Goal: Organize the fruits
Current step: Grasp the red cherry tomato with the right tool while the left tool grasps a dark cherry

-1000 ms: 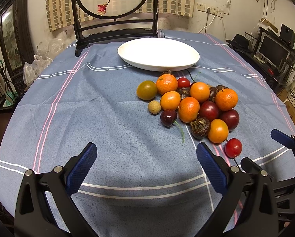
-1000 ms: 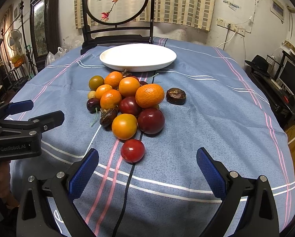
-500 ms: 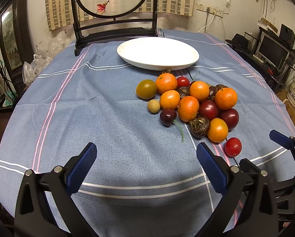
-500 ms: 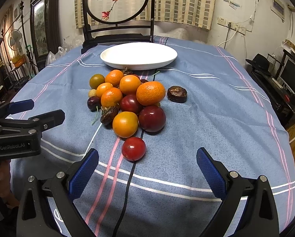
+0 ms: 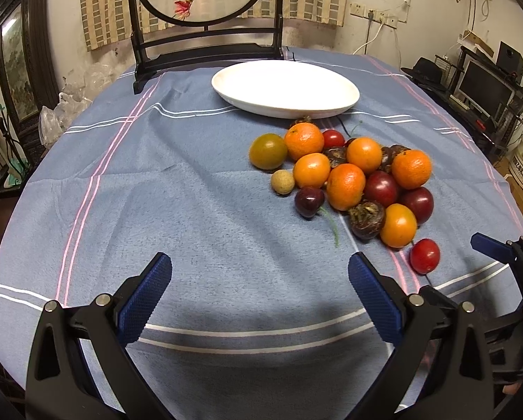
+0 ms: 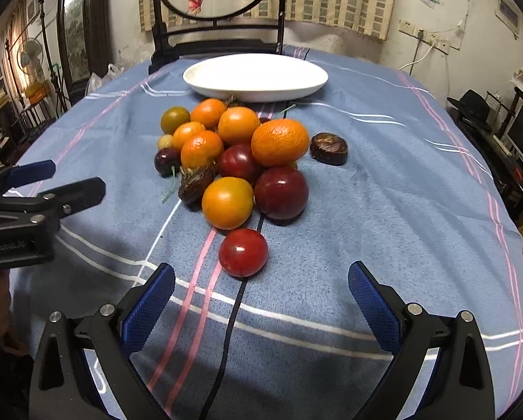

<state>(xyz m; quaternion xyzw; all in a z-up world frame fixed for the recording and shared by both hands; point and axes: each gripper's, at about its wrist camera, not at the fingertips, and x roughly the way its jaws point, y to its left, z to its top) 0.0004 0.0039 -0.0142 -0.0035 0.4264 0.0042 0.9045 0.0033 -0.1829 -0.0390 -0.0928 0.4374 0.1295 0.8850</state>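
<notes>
The fruit pile (image 6: 233,154) sits in the middle of the right wrist view and right of centre in the left wrist view: oranges, dark red plums, a greenish fruit, a small pale round one, dark wrinkled pieces, all bunched together and touching. A red tomato (image 6: 243,252) lies just beside the near edge of the pile, in the lower middle of the right wrist frame, and one dark brown fruit (image 6: 328,148) sits a little apart at the pile's right. Above the pile, toward the top of both frames, the white plate (image 6: 205,84) holds nothing, its near rim close to the farthest oranges.

The right gripper (image 6: 261,290) has its jaws spread wide and empty, lined up with the tomato, which lies just ahead of the gap. The left gripper (image 5: 259,280) is likewise wide and empty, over bare blue tablecloth (image 5: 156,192) at lower centre, the pile off to its upper right.

No fruit has been lifted yet, so this looks like the approach to a first pick. The next move probably calls for the right gripper to advance and lower until the tomato sits between the pads, then close gently; it is round and could roll.
</notes>
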